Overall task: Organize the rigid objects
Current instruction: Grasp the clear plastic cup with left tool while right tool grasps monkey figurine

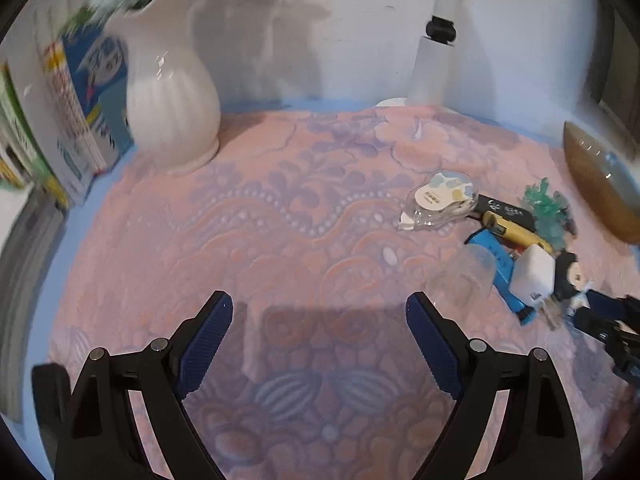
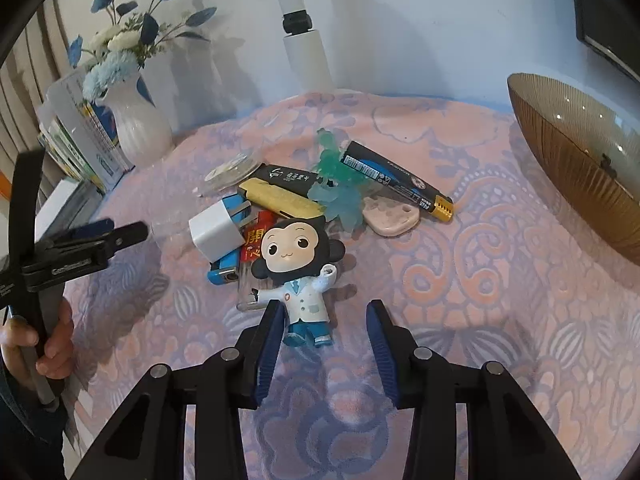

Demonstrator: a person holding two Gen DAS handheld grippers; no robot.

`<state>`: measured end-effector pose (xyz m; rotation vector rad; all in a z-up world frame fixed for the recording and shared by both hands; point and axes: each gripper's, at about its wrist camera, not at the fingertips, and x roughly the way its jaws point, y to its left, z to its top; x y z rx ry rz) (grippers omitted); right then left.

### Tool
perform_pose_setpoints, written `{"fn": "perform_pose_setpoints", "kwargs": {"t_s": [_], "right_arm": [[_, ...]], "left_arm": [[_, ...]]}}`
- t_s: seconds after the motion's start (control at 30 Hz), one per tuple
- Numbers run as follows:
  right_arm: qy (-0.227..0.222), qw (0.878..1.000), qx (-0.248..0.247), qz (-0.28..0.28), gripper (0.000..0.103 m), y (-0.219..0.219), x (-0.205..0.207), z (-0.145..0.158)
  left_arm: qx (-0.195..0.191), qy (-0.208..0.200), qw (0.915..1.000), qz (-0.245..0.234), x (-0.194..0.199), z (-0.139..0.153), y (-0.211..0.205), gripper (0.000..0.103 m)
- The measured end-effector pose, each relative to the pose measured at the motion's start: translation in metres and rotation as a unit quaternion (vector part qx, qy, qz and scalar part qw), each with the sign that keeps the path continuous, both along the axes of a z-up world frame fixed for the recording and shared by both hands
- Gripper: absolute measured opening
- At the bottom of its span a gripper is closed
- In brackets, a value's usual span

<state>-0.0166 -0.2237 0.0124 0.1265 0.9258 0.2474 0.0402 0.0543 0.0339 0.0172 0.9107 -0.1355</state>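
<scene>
Your right claw (image 2: 326, 338) is spread wide with the monkey figurine (image 2: 298, 270) lying between its fingers — nothing clamped. Behind the toy sits the pile: white charger (image 2: 214, 230), blue lighter (image 2: 224, 270), yellow knife (image 2: 280, 200) and black tube (image 2: 396, 176), near the counter's (image 2: 460, 280) back edge, left of the brown bowl (image 2: 576, 164). Your left claw (image 1: 320, 312) hangs open over bare cloth — empty.

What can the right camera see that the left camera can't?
Only the right camera shows the pink tag, the long black tube and the toy's face. Only the left camera shows the left gripper from behind, open over bare cloth. Both show the monkey toy, white charger, yellow lighter, white vase and brown bowl. The right gripper is open around the toy's legs.
</scene>
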Motion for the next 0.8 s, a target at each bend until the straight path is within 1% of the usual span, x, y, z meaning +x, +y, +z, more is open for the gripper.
{"fn": "perform_pose_setpoints", "kwargs": {"t_s": [0.07, 0.13, 0.2, 0.27, 0.33, 0.37, 0.4, 0.43, 0.5, 0.57, 0.67, 0.7, 0.73, 0.77, 0.8], "right_arm": [[-0.002, 1.0, -0.002, 0.001, 0.042, 0.001, -0.001, 0.001], [-0.002, 1.0, -0.006, 0.002, 0.042, 0.003, -0.001, 0.001], [-0.001, 1.0, -0.013, 0.003, 0.042, 0.005, 0.0, 0.0], [-0.001, 1.0, -0.014, 0.004, 0.042, 0.005, 0.0, 0.0], [-0.001, 1.0, -0.007, 0.004, 0.042, 0.003, -0.001, 0.0], [-0.001, 1.0, -0.002, 0.004, 0.042, 0.0, -0.001, 0.0], [-0.001, 1.0, 0.005, 0.002, 0.042, -0.002, -0.001, -0.001], [-0.001, 1.0, 0.007, 0.001, 0.042, -0.003, -0.001, 0.0], [-0.004, 1.0, -0.001, 0.001, 0.042, 0.0, -0.001, 0.0], [-0.005, 1.0, -0.021, 0.005, 0.042, 0.007, -0.001, 0.001], [-0.01, 0.998, -0.059, 0.017, 0.041, 0.022, -0.001, 0.0], [-0.01, 0.997, -0.076, 0.016, 0.031, 0.027, 0.0, -0.001], [-0.01, 0.996, -0.082, 0.017, 0.021, 0.028, 0.001, -0.002], [-0.014, 0.996, -0.086, 0.02, 0.021, 0.03, 0.0, -0.001], [-0.015, 0.996, -0.084, 0.021, 0.021, 0.029, 0.0, -0.001]], "left_arm": [[-0.034, 0.002, 0.9988, -0.035, -0.008, 0.004, 0.001, 0.087], [-0.05, -0.008, 0.9957, -0.077, -0.015, 0.011, -0.008, 0.087], [-0.043, -0.016, 0.9925, -0.113, -0.016, 0.015, -0.024, 0.088], [-0.022, -0.013, 0.9894, -0.143, -0.01, 0.011, -0.043, 0.088], [-0.003, -0.01, 0.9887, -0.15, -0.002, 0.003, -0.056, 0.087], [0.003, -0.012, 0.9898, -0.142, 0.002, -0.003, -0.059, 0.08], [-0.004, -0.007, 0.9901, -0.14, 0.004, -0.006, -0.058, 0.072], [-0.014, 0.0, 0.9902, -0.139, 0.005, -0.008, -0.057, 0.07], [-0.008, -0.005, 0.9904, -0.138, 0.003, -0.006, -0.057, 0.069], [-0.011, -0.014, 0.9884, -0.151, 0.001, -0.002, -0.059, 0.069], [0.002, -0.011, 0.9863, -0.164, -0.001, -0.003, -0.068, 0.069], [0.005, -0.009, 0.9859, -0.167, 0.001, -0.005, -0.071, 0.054], [0.01, -0.003, 0.9854, -0.17, 0.002, -0.008, -0.074, 0.042], [0.012, 0.0, 0.9853, -0.17, 0.003, -0.01, -0.075, 0.041], [0.012, -0.007, 0.9852, -0.171, 0.001, -0.009, -0.075, 0.041]]}}
